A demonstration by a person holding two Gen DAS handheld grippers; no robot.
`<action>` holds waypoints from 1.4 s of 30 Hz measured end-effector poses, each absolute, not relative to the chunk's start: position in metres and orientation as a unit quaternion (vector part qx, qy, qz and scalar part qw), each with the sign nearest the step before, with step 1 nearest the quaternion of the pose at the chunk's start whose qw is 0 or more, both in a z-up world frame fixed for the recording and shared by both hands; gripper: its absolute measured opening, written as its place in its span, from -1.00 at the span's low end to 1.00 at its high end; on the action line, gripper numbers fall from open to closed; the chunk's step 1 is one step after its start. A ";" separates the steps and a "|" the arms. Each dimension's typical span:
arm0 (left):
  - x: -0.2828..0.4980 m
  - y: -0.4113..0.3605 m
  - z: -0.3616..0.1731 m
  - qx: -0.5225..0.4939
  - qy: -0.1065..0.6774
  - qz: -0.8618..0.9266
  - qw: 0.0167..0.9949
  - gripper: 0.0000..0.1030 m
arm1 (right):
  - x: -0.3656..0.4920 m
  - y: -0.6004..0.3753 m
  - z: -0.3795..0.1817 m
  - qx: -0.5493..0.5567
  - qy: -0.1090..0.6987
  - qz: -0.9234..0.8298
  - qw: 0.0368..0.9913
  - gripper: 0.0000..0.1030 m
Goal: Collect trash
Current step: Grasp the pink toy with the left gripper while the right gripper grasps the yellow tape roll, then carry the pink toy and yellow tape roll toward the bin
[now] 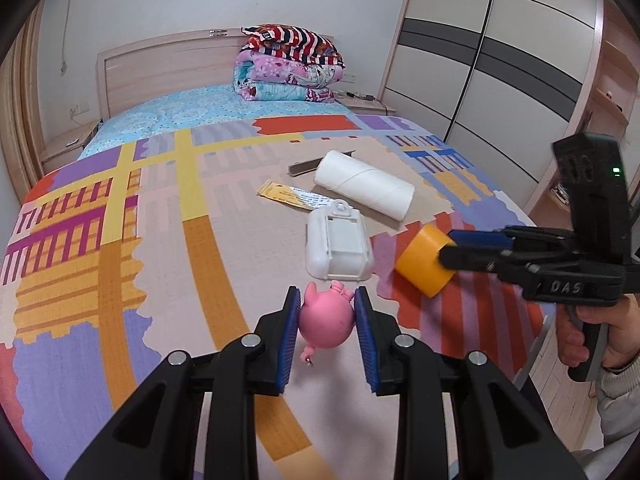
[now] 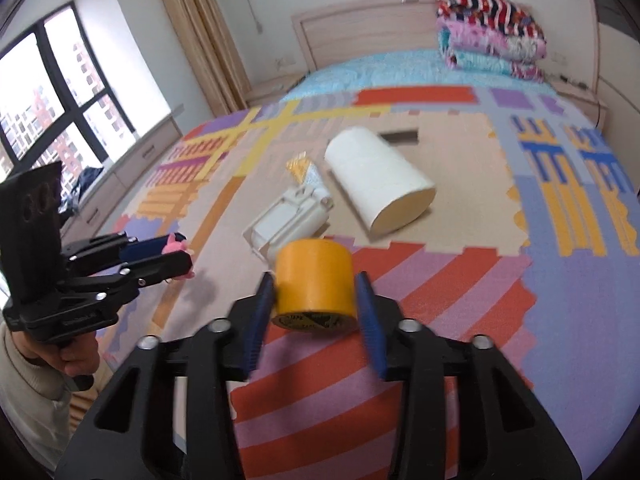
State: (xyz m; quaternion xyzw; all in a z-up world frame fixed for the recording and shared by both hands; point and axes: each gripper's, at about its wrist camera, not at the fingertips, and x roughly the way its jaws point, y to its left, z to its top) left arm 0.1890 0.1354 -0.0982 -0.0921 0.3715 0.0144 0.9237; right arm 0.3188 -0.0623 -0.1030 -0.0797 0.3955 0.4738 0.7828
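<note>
Left claw [image 1: 327, 312] has its blue pads [image 1: 291, 320] pressed against both sides of a pink pig toy [image 1: 326, 320], gripping it just above the bed cover [image 1: 120, 280]. Right claw [image 2: 316, 300] brackets a yellow tape roll [image 2: 314, 284]: its left pad [image 2: 262, 312] touches the roll, while a thin gap shows at the right pad, so whether it truly grips cannot be told. Black print on the roll's lower face is too blurred to read. Seen from the left wrist, the right claw's body bears the letters "DAS". Beyond lie a white plastic case [image 1: 339, 246], a white paper roll [image 1: 364, 184] and a yellow-and-white printed packet [image 1: 294, 196], its text illegible.
</note>
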 end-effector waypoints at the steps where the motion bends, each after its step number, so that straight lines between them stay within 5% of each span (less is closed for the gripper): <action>1: 0.188 0.135 -0.098 -0.092 0.372 0.014 0.924 -0.48 | 0.320 -0.060 -0.107 -0.076 0.402 0.478 0.777 -0.04; 27: 0.121 0.066 -0.070 -0.037 0.345 -0.033 0.937 -0.48 | 0.253 -0.119 -0.078 -0.098 0.340 0.509 0.785 -0.11; 42: 0.082 0.024 -0.116 -0.051 0.389 -0.073 0.917 -0.48 | 0.193 -0.154 -0.109 -0.136 0.351 0.536 0.756 -0.11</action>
